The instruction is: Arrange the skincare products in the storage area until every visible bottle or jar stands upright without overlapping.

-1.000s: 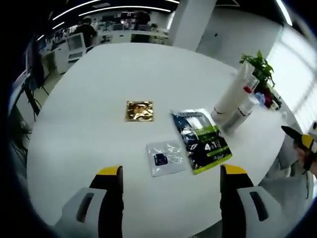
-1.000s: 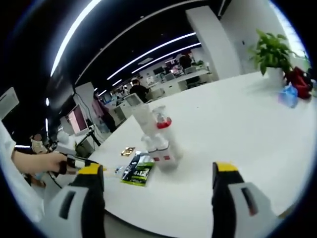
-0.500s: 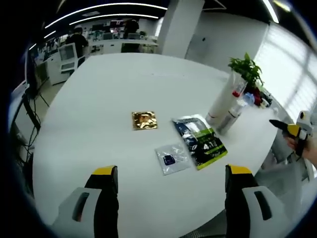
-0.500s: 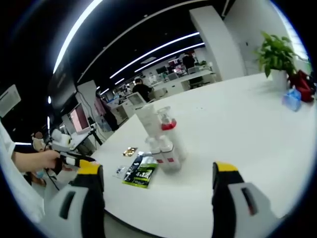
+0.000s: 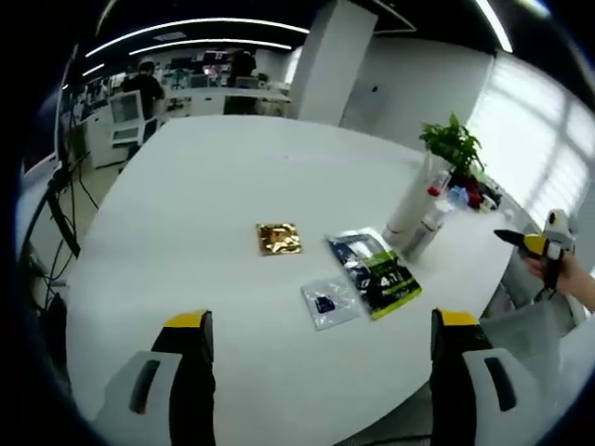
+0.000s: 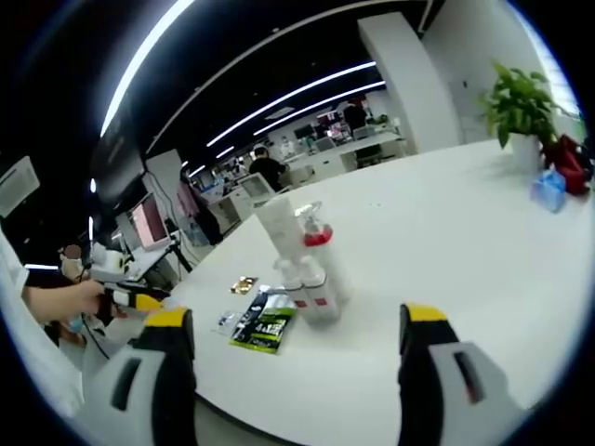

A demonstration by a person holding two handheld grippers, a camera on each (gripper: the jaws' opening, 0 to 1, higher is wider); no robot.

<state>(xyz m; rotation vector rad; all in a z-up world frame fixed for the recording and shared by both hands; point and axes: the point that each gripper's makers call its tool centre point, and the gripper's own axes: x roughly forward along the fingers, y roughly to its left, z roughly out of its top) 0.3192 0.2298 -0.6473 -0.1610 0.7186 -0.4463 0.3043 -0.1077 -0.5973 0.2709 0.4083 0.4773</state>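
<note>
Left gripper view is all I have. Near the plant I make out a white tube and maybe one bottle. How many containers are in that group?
Observer: The right gripper view shows four, packed close together: a tall white tube, a pump bottle with a red collar, and two small white-capped bottles in front.
Operator: Are any lying down?
Observer: None; all four look upright, though I cannot tell whether they touch.
Operator: Is the right gripper holding anything?
Observer: No. The right gripper has its jaws wide apart with nothing gripped between them.
</note>
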